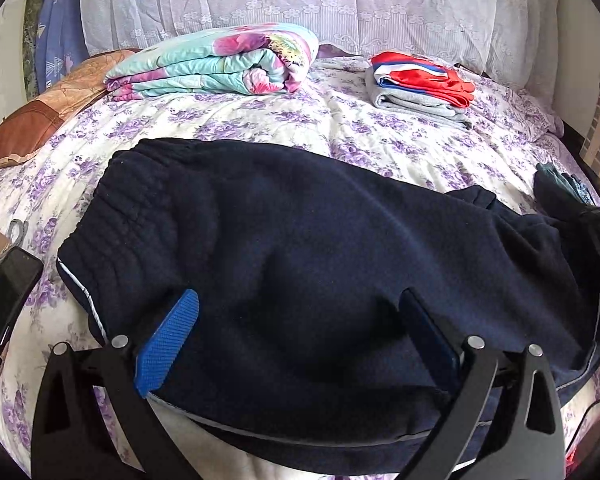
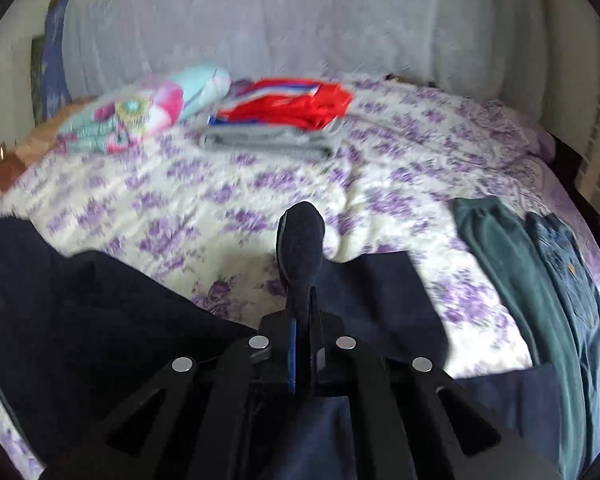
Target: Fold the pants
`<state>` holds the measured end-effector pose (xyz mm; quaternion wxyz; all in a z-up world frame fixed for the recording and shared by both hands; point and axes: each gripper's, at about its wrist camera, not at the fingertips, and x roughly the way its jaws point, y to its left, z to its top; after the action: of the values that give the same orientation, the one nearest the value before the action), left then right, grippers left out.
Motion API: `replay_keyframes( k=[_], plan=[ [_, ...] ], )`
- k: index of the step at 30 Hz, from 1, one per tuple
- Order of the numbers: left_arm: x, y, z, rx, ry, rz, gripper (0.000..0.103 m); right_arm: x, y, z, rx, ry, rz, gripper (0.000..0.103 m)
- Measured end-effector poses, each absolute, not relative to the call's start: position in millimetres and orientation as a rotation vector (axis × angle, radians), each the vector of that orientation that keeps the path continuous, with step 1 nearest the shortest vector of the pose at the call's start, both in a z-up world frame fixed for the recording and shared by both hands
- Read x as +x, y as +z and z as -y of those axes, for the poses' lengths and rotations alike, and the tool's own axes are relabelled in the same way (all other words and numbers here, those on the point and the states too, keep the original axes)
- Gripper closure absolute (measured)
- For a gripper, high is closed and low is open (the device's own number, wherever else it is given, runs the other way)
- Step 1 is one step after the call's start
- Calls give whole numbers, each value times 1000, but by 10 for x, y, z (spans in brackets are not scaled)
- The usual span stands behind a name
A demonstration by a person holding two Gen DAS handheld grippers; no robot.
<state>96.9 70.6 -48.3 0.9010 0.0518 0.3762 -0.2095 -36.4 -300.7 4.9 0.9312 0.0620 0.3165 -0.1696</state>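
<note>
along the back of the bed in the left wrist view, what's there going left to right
brown pillow → folded floral quilt → folded stack of red and grey clothes

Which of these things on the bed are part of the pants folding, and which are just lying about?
Part of the job:
- navy pants
- left gripper, open above them
- right gripper, shut on navy cloth

Lying about:
- floral quilt
- folded red and grey clothes
- green garment
- jeans
- brown pillow
- phone
</note>
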Motion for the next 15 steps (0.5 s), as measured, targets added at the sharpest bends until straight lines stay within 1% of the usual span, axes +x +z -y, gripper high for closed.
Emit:
replay_keyframes(
  k=[2, 3, 4, 6, 7, 9, 12, 13, 15],
  plan=[
    [966, -482, -726, 101, -437, -779, 5, -1044, 239, 3303, 304, -395, -513, 98],
    [967, -482, -732, 98, -437, -780, 5, -1377, 243, 3481, 390, -434, -467, 98],
    [971, -482, -733, 97, -437, -784, 5, -1670, 176, 3656, 473, -470, -449, 98],
    [969, -482, -719, 98, -436, -783, 5, -2059, -140, 3944, 647, -478, -503, 97],
    [972, -484, -708, 103, -432, -785, 5, -2165, -327, 4024, 719, -468, -548, 93],
    [975, -489, -691, 114, -424, -788, 5, -2312, -597, 4068, 805, -475, -588, 80],
    [976, -486, -695, 108, -427, -789, 5, -2361, -619, 4041, 836, -455, -539, 67],
    [976, -484, -698, 104, -426, -788, 5, -2332, -600, 4027, 831, -447, -532, 59],
    [977, -483, -705, 104, -421, -787, 5, -2254, -592, 4023, 814, -452, -540, 58]
  ],
)
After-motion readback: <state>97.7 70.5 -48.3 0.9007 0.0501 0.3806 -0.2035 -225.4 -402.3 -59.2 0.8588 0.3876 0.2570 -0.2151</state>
